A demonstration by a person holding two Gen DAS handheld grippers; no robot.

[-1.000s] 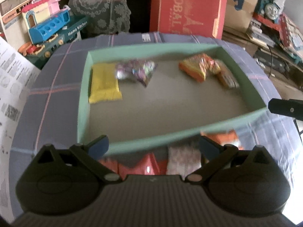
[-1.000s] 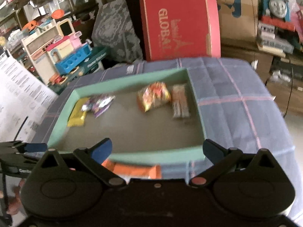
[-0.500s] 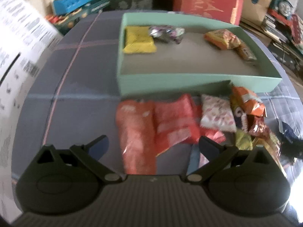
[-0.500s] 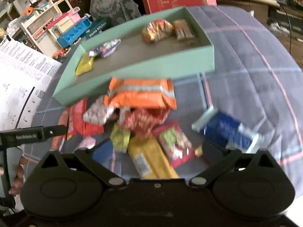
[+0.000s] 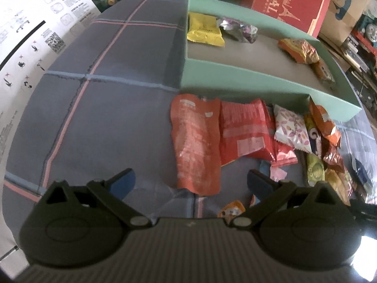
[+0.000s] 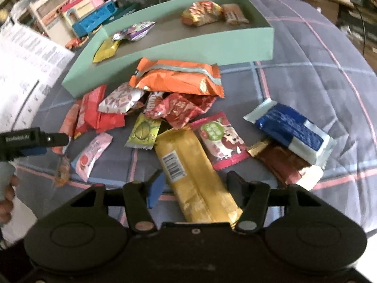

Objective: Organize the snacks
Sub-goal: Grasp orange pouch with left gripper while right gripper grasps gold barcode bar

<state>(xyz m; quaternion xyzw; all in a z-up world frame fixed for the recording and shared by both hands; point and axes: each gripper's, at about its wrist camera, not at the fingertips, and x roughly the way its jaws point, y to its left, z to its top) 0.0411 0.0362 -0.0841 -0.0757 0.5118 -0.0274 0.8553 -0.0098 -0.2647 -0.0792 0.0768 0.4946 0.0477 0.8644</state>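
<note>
A green tray (image 5: 235, 77) (image 6: 188, 47) holds a yellow packet (image 5: 203, 29), a silver packet (image 5: 238, 28) and orange packets (image 5: 299, 49). Loose snacks lie in front of it on the plaid cloth. My left gripper (image 5: 190, 180) is open and empty, its fingers either side of the near end of a long orange pouch (image 5: 195, 146). My right gripper (image 6: 195, 184) is open around the near end of a long gold bar (image 6: 193, 174), not closed on it. The left gripper also shows in the right wrist view (image 6: 35, 145).
Around the gold bar lie a blue and white pack (image 6: 292, 132), a brown bar (image 6: 282, 162), a pink packet (image 6: 92, 155), a green packet (image 6: 143, 132) and a big orange pack (image 6: 179, 77). A red box (image 5: 289, 2) and toys stand behind the tray. Printed sheets (image 5: 30, 35) lie left.
Both grippers have pulled back from over the tray and lowered toward the loose snacks. The right gripper's jaws have narrowed around the gold bar. The left gripper now straddles the orange pouch.
</note>
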